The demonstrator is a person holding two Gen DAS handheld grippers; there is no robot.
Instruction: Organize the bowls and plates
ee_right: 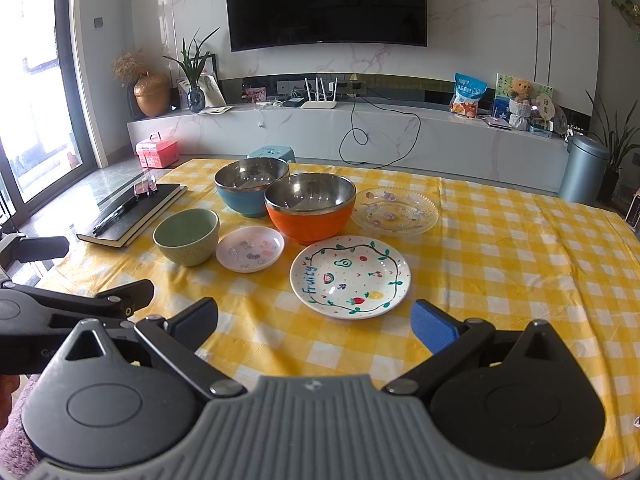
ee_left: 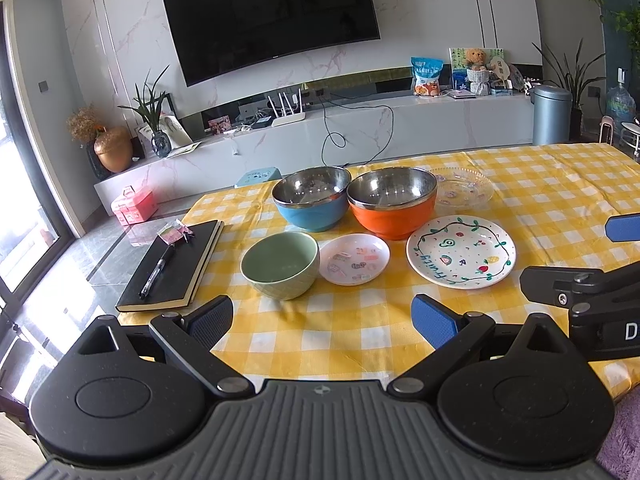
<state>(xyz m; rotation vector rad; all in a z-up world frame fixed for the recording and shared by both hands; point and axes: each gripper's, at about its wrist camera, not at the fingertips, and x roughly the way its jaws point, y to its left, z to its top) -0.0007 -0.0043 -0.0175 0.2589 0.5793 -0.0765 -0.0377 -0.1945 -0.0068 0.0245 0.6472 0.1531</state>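
While both jaws are gaping wide and empty, the left gripper [ee_left: 322, 322] and right gripper [ee_right: 314, 326] are risking chipping crowded, touching bowls [ee_right: 310, 208].

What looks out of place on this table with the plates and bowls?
A black notebook with a pen on top lies beside the green bowl, hanging over the table's edge. Nothing looks spilled or broken.

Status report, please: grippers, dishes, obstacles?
Left gripper and right gripper open, empty. Three bowls, three plates separate on the tablecloth, nothing stacked. Notebook left of green bowl, not blocking.
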